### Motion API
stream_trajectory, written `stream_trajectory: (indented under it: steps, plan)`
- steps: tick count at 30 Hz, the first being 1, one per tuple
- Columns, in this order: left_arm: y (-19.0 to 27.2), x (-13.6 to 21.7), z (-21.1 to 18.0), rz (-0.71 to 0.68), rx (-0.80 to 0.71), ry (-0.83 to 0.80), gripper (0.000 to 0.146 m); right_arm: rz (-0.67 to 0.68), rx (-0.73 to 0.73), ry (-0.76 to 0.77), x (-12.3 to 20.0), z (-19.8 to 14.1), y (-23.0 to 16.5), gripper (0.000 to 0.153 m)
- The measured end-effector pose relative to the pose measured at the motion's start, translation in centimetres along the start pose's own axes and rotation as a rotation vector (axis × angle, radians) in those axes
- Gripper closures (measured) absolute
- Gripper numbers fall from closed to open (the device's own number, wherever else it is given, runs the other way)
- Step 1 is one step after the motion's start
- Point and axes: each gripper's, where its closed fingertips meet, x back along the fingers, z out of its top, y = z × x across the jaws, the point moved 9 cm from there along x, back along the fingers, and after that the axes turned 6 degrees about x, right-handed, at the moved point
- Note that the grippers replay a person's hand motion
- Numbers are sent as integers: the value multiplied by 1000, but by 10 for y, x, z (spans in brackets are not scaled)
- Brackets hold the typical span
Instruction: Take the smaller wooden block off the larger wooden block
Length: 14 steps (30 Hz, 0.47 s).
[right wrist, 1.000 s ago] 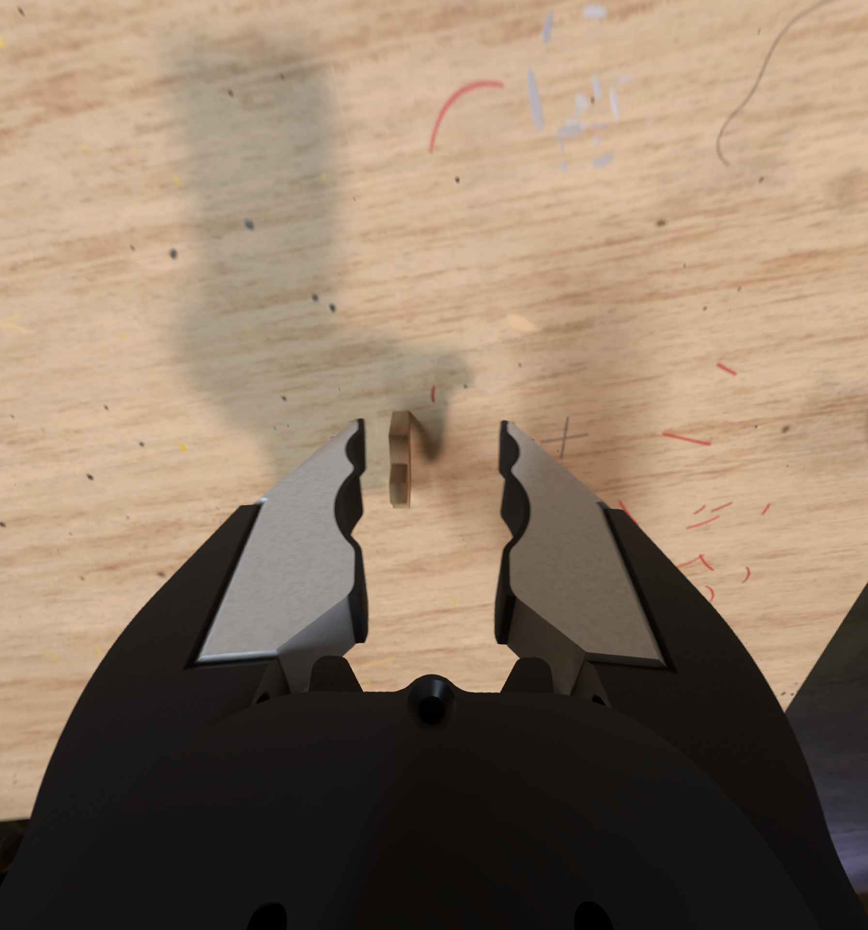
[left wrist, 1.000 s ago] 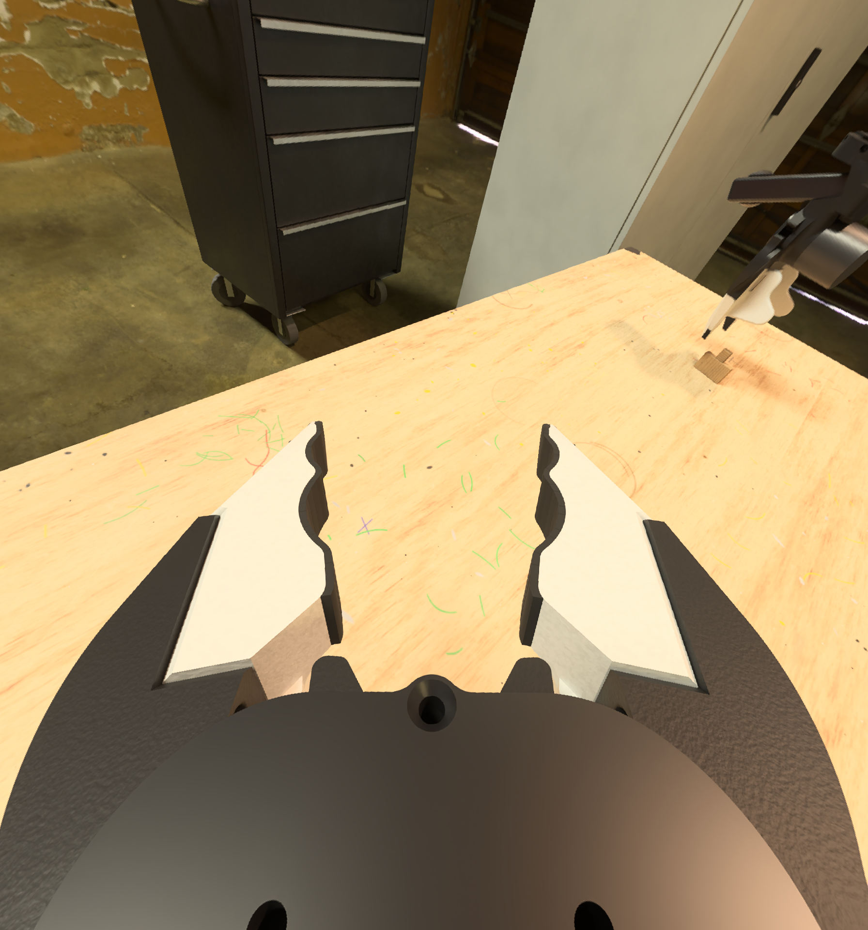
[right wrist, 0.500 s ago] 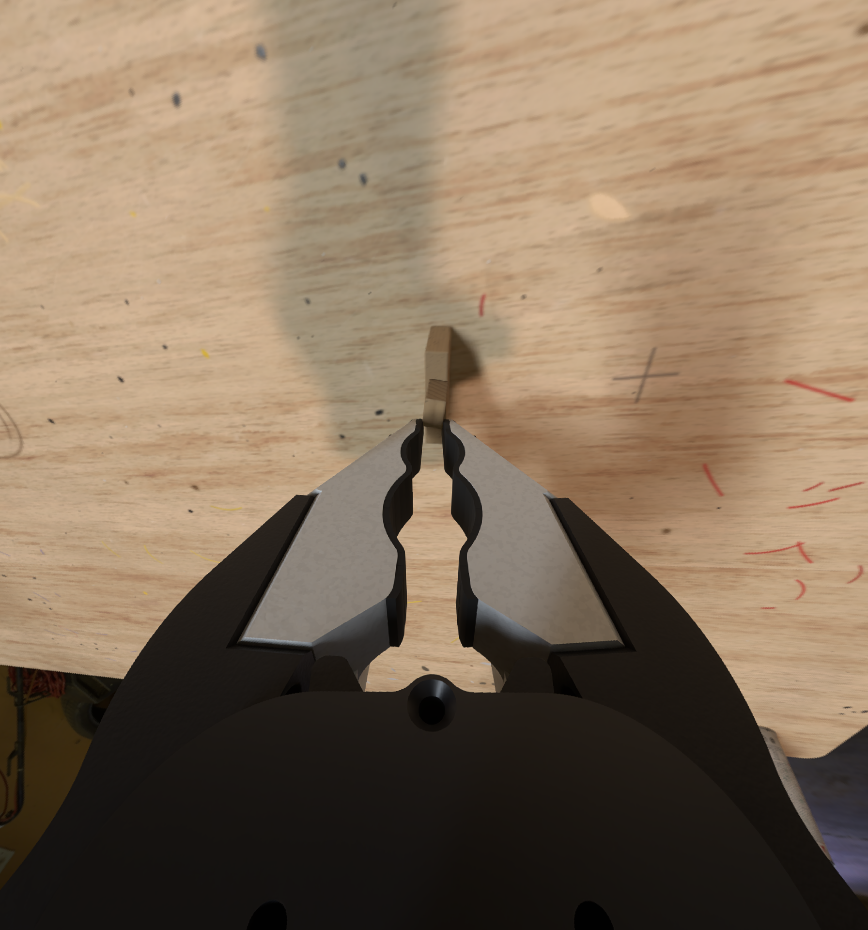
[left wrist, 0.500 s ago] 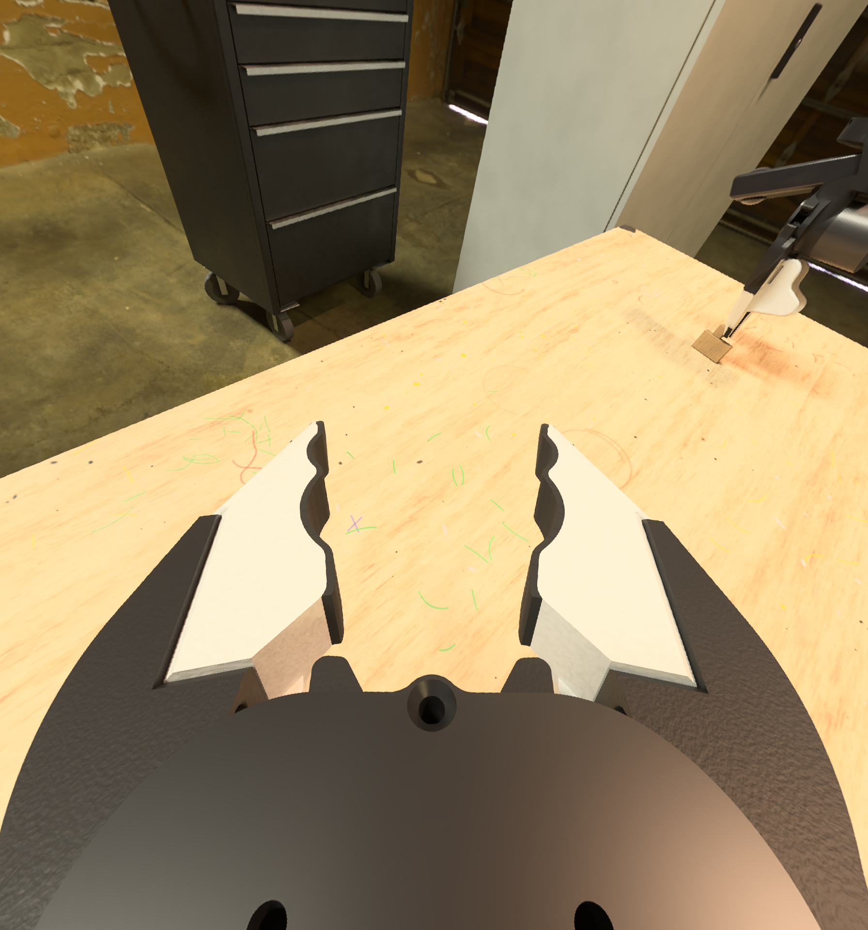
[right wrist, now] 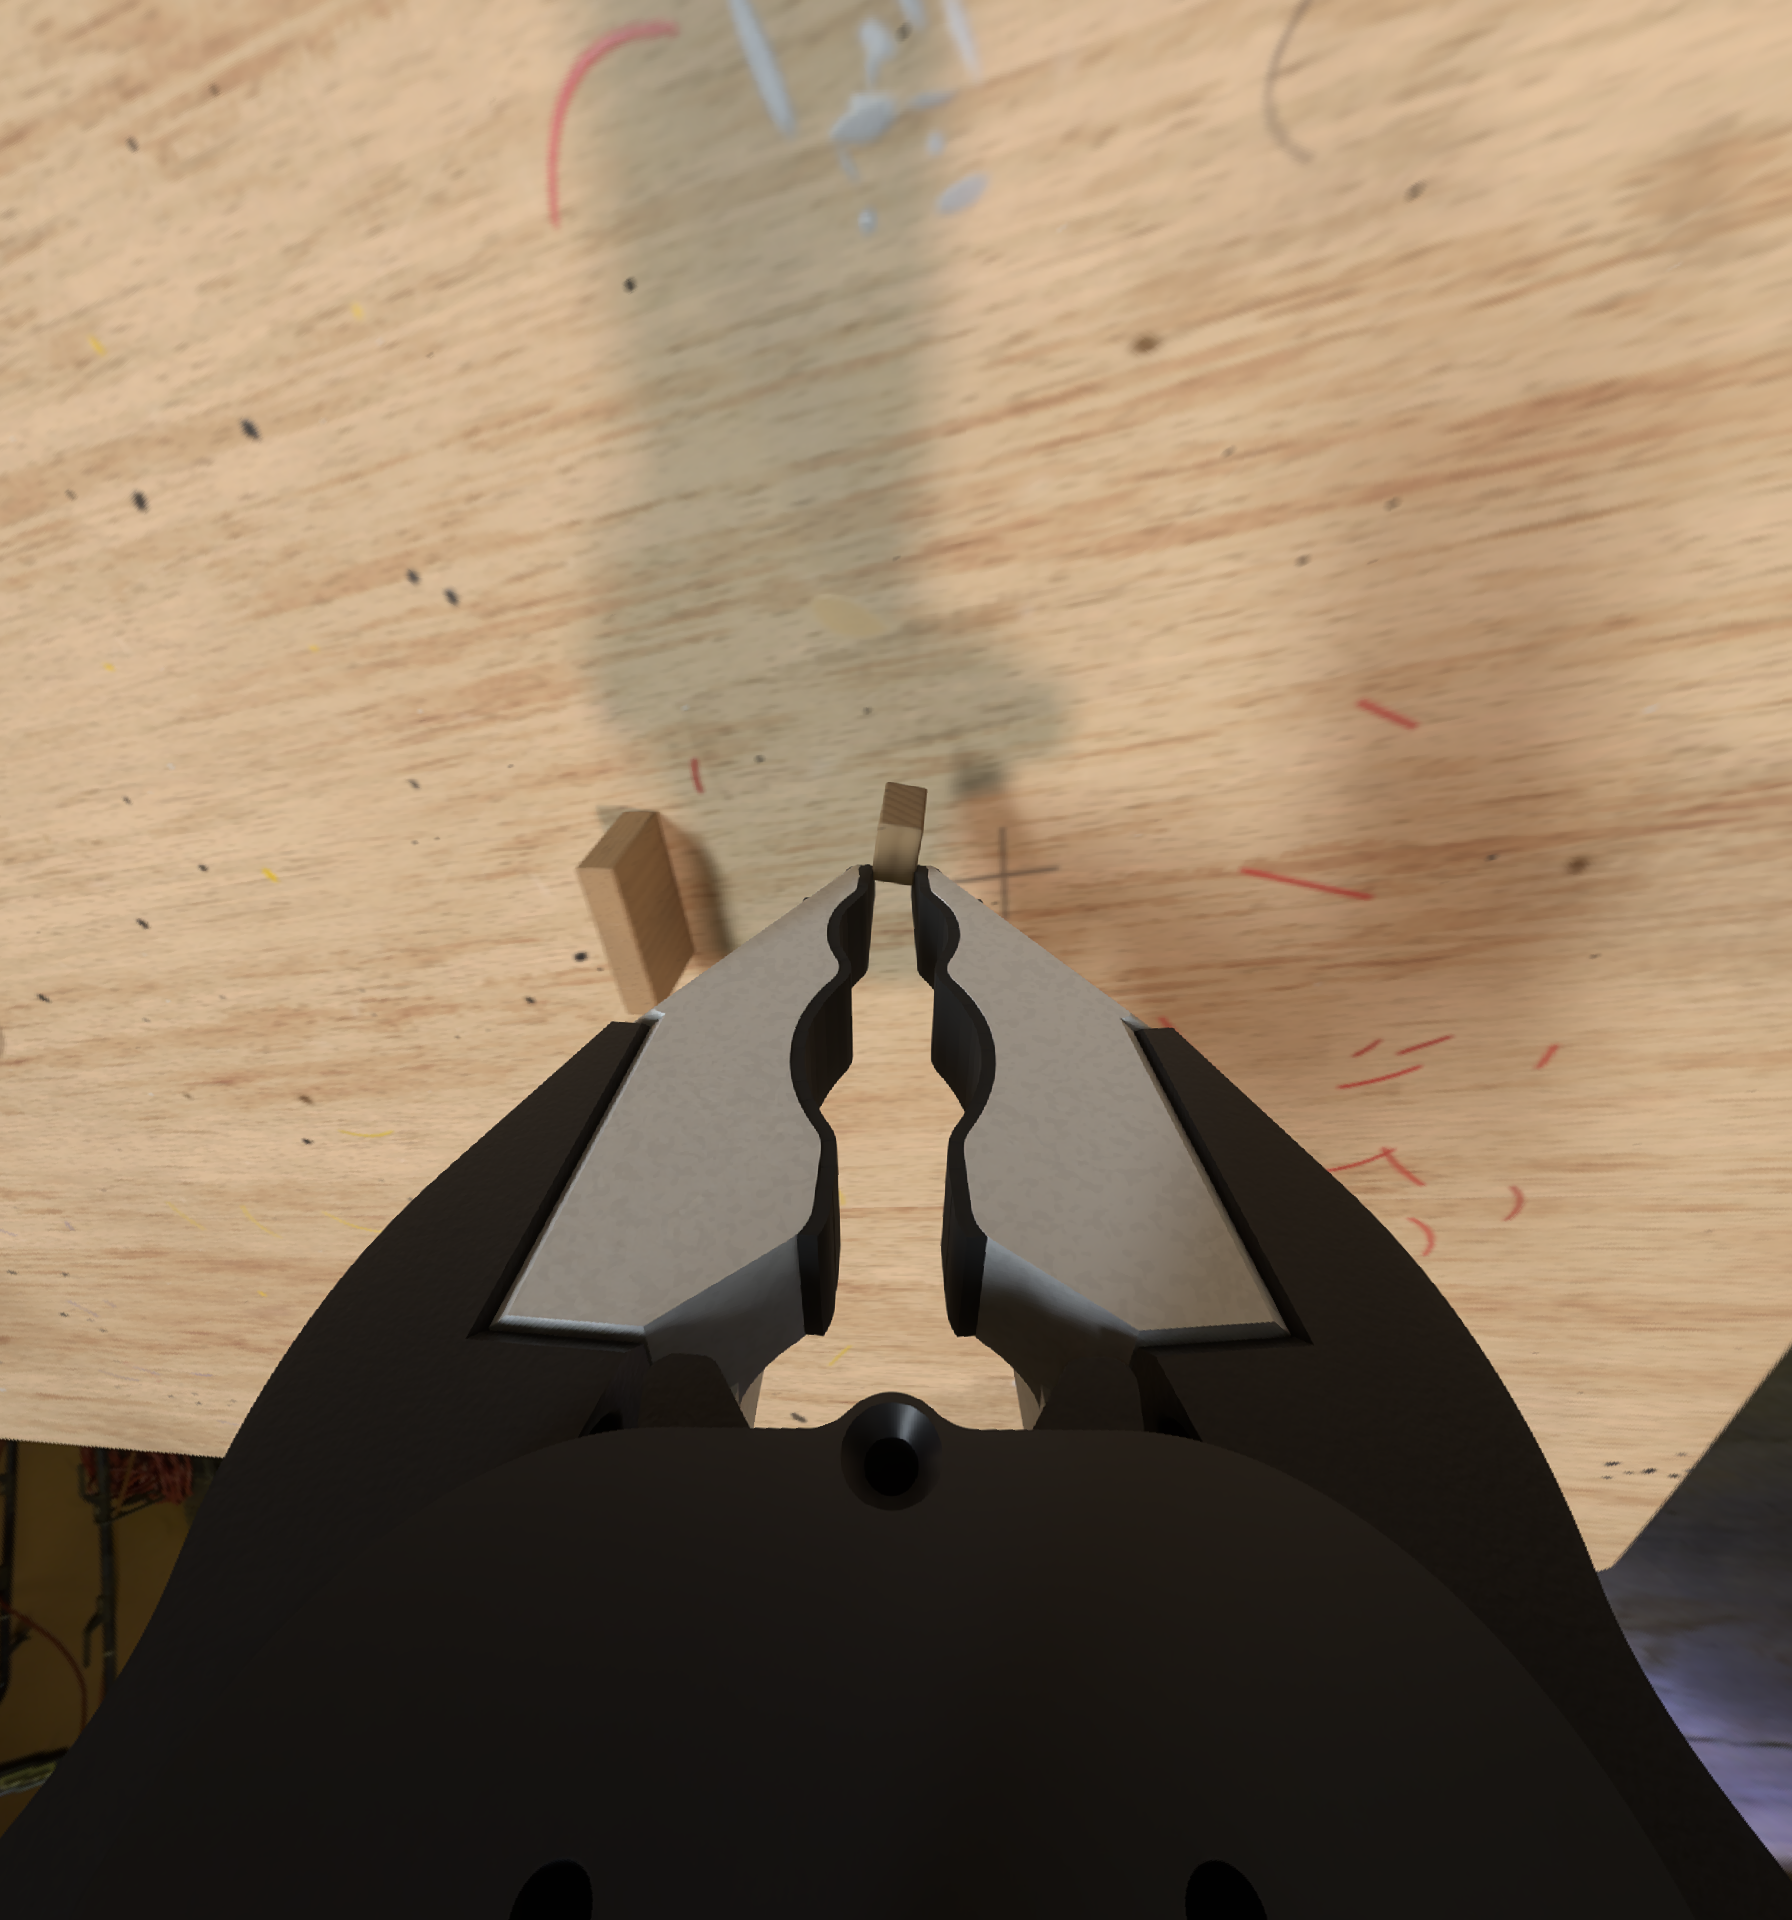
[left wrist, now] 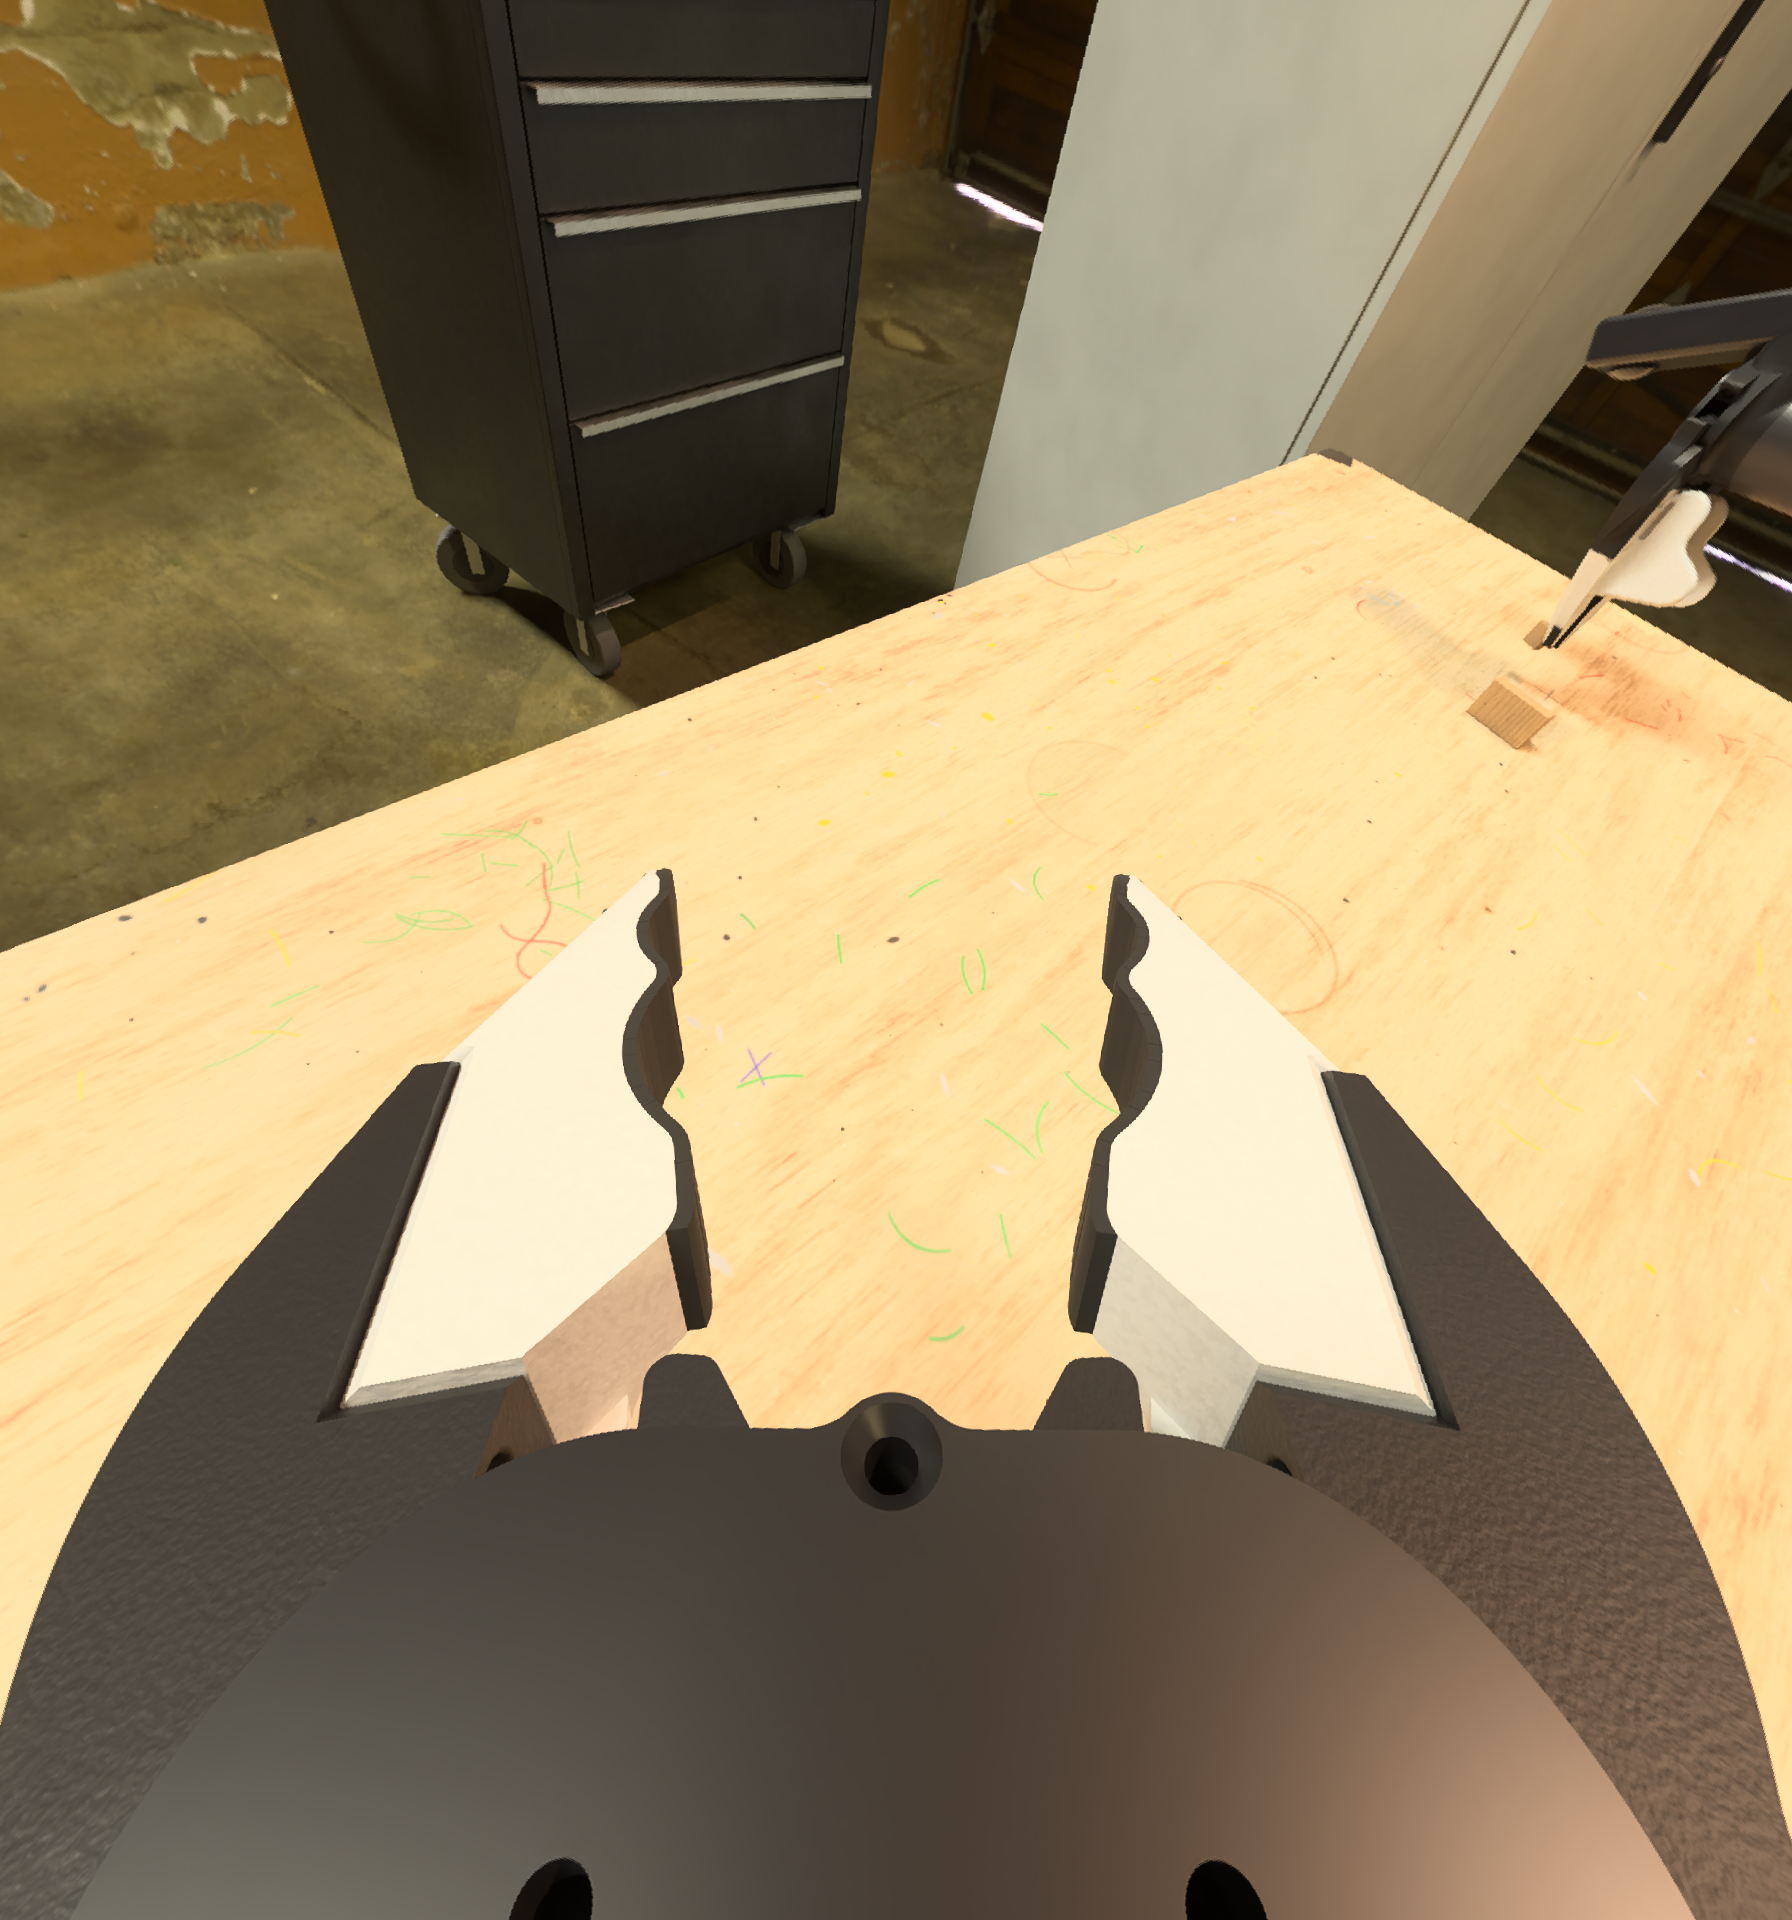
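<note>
- No brand, label or readable writing shows on either gripper, the blocks or the furniture; the surface (left wrist: 1235, 748) carries only coloured scribbles, a small pencilled cross and dark specks.
- The right gripper (right wrist: 894, 875) is clenched on the smaller wooden block (right wrist: 900, 840), pinching it at the very fingertips so most of the block sticks out past them.
- In the left wrist view the right gripper (left wrist: 1559, 634) holds that smaller wooden block (left wrist: 1537, 635) clear of the surface, apart from the larger wooden block (left wrist: 1511, 713).
- The larger wooden block (right wrist: 638, 906) lies flat on the surface just to the left of the right gripper's fingers (right wrist: 736, 1049), one end hidden behind them; whether they touch cannot be told.
- The left gripper (left wrist: 892, 883) is released, its jaws spread wide and holding nothing, hovering above bare surface well apart from both blocks.
- The far edge of the surface runs diagonally; beyond it stand a black drawer cabinet (left wrist: 663, 291) on castors and a pale tall cabinet (left wrist: 1266, 239) by the far corner.
- In the right wrist view the near edge of the surface shows below the gripper, with a corner at lower right; open wood lies all around the blocks.
</note>
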Motion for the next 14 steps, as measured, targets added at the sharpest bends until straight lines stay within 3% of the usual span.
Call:
stream_trajectory:
  steps: [14]
  plan:
    - [0, -17, -5, 28, -11, -61, 64, -10, 33, -15, 10, 16, 55, 146]
